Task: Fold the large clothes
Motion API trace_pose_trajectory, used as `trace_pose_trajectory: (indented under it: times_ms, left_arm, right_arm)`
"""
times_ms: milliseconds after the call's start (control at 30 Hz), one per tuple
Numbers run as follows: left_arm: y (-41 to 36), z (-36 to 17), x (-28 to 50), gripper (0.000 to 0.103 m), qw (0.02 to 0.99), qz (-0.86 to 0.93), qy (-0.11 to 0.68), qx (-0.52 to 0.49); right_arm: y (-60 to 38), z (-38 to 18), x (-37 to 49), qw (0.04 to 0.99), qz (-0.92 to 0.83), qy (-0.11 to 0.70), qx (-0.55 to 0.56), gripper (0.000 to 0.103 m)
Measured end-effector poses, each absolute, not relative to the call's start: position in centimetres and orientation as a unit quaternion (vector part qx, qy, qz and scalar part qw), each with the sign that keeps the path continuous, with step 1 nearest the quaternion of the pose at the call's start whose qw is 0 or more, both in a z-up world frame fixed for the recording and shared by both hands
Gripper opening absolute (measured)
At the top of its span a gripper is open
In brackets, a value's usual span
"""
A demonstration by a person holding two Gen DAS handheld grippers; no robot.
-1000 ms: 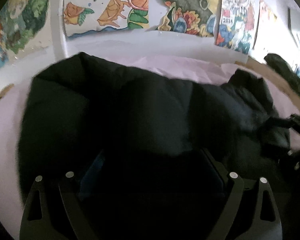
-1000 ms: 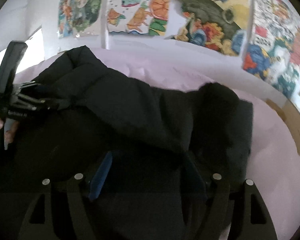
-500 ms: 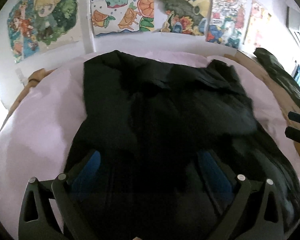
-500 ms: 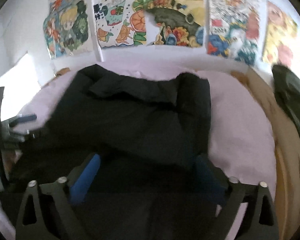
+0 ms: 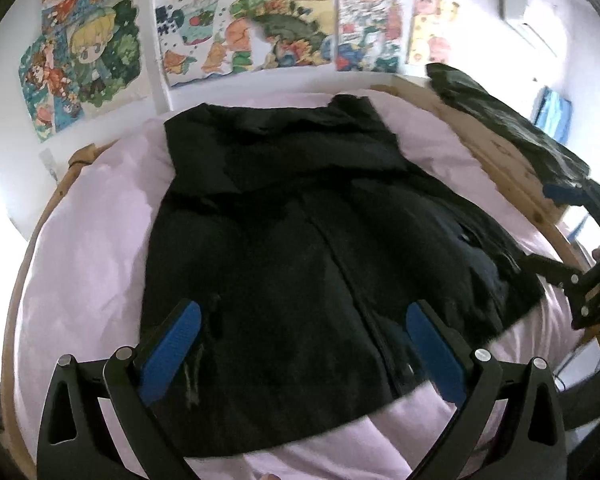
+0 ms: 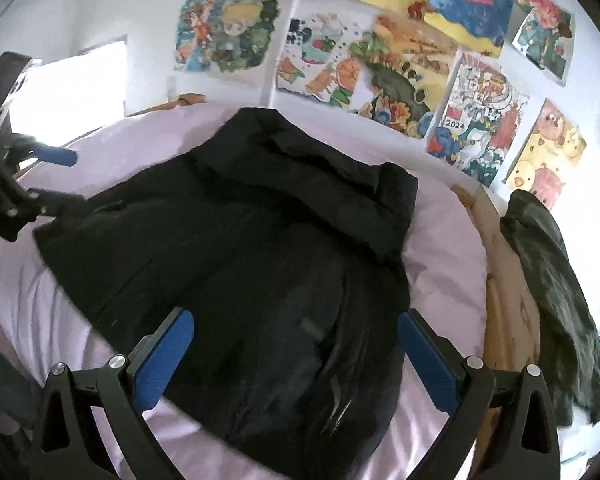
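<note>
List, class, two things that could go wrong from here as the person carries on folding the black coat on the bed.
1. The black coat looks thick and puffy, so a fold may spring open after release.
2. Both the left claw and right claw are open and off the fabric; re-gripping may pinch the pink sheet too.

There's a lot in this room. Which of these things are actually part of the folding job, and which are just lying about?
Part of the job:
- black jacket, spread on the pink bedsheet
- left gripper, open, nothing between its fingers
- right gripper, open too

Just lying about:
- dark garment over the wooden bed frame
- cartoon posters on the wall
</note>
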State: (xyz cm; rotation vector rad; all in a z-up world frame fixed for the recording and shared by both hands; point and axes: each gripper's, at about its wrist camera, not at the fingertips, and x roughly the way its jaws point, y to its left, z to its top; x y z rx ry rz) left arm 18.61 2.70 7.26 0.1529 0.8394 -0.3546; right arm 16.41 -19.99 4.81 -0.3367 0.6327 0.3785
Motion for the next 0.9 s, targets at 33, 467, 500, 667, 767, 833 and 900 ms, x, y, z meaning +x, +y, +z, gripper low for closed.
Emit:
trace_pose_trajectory:
  times_ms: [33,467,500,667,767,833,900]
  left_arm:
    - [2.7,7.0,17.8,0.101,0.897,-0.177,0.398,0.072]
    - [0.3,0.6,9.6,0.101,0.858,-0.231,0.363,0.281]
    - [0.1,0.2,9.3,0.101,0.853,-0.237,0.364,0.289]
    - [-0.1,-0.9,8.9,0.101,0.848,-0.234,0.357,0.315]
    - [0.2,-1.6,8.9,0.101,0.842,-0.235,0.355,0.332]
    - [0.2,-2.0,8.5,0.101,0.835,-0.245,0.355,0.343]
    - [0.1,-2.1,8.1,0.101,0.829,-0.257,0.349,0.353]
  right_arm:
    - [-20.0,4.3,15.1,0.923,0.184,0.302,-0.154,0.103]
    - [-20.8,0.1,10.0,0.924,0.158,0.285,-0.201,0.103]
    - [-20.9,-0.3,10.0,0.921,0.162,0.288,-0.203,0.103]
    - [-21.3,-2.4,9.6,0.910,0.181,0.297,-0.225,0.103]
    - [-21.3,-3.5,9.6,0.905,0.187,0.298,-0.240,0.103]
    - [-21.3,-4.0,9.6,0.902,0.192,0.299,-0.245,0.103]
    - [-21.1,-4.7,9.6,0.899,0.189,0.299,-0.258,0.103]
